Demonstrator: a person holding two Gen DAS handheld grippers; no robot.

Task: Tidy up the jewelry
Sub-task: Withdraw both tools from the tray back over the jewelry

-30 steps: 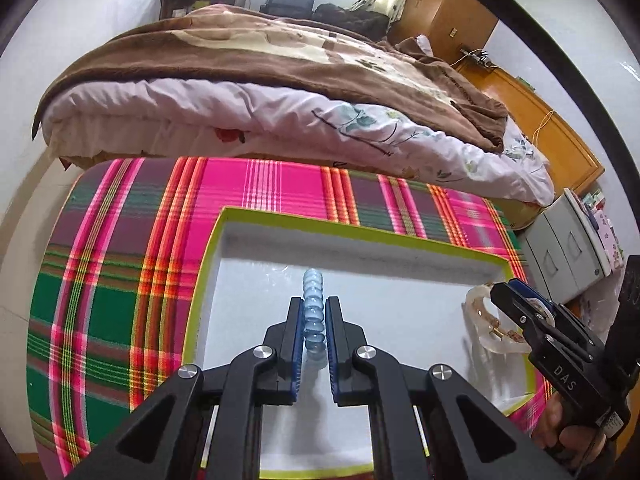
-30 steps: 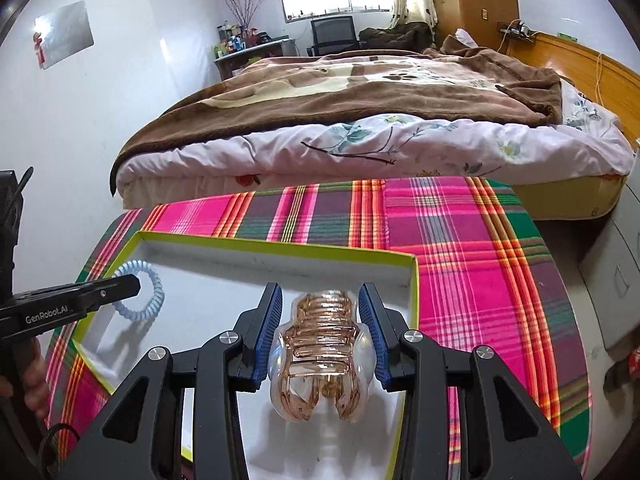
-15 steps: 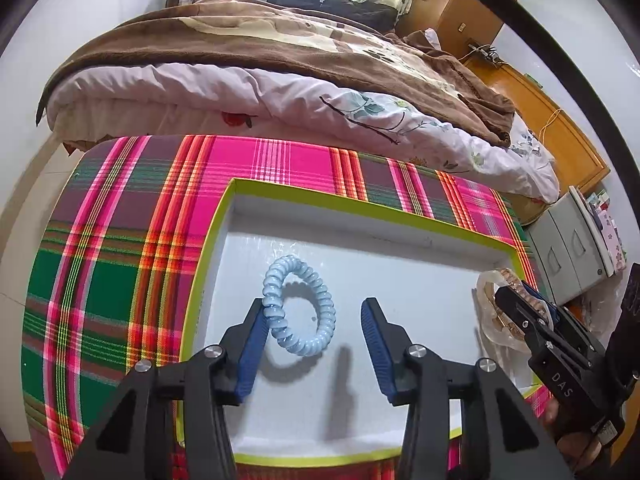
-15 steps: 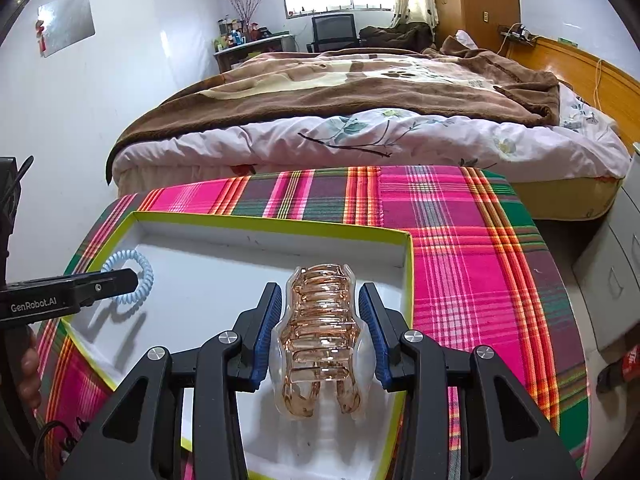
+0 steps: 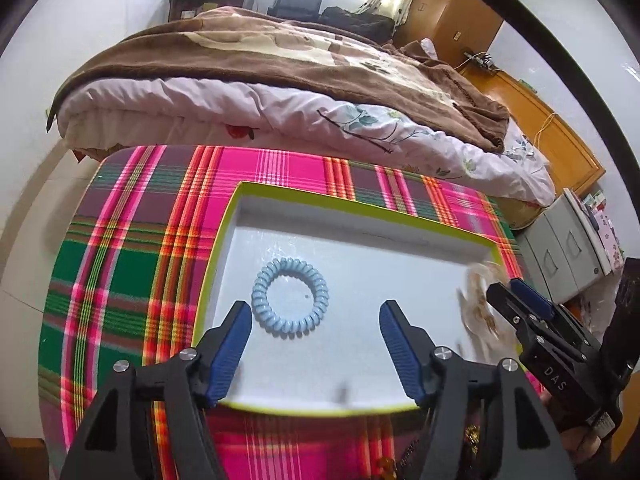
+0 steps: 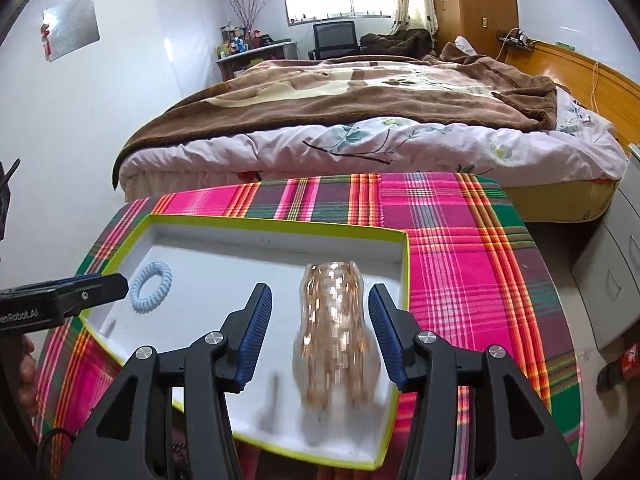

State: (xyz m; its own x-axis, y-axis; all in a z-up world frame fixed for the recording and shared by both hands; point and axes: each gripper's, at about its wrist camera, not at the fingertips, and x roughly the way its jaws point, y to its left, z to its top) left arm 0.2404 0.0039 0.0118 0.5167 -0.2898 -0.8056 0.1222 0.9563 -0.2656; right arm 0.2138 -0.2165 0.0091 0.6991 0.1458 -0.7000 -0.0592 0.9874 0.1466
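A white tray with a lime-green rim (image 5: 362, 201) (image 6: 276, 224) lies on the plaid tablecloth. A light blue spiral hair tie (image 5: 290, 295) (image 6: 151, 287) lies flat inside it on the left. My left gripper (image 5: 316, 336) is open just behind the hair tie, not touching it. My right gripper (image 6: 320, 326) is open, with a clear amber hair claw (image 6: 335, 332), blurred, between its fingers and free of both pads, over the tray's right part. The claw also shows blurred in the left wrist view (image 5: 478, 300).
The pink, green and red plaid cloth (image 6: 460, 248) covers the small table. A bed with a brown blanket (image 6: 360, 96) stands right behind it. A grey drawer unit (image 5: 568, 248) stands at the right. Small gold items (image 5: 472, 438) lie on the cloth near the front.
My left gripper opened, dropped the blue hair tie flat into the tray and drew back. My right gripper opened and let go of the amber claw, which looks blurred as it moves.
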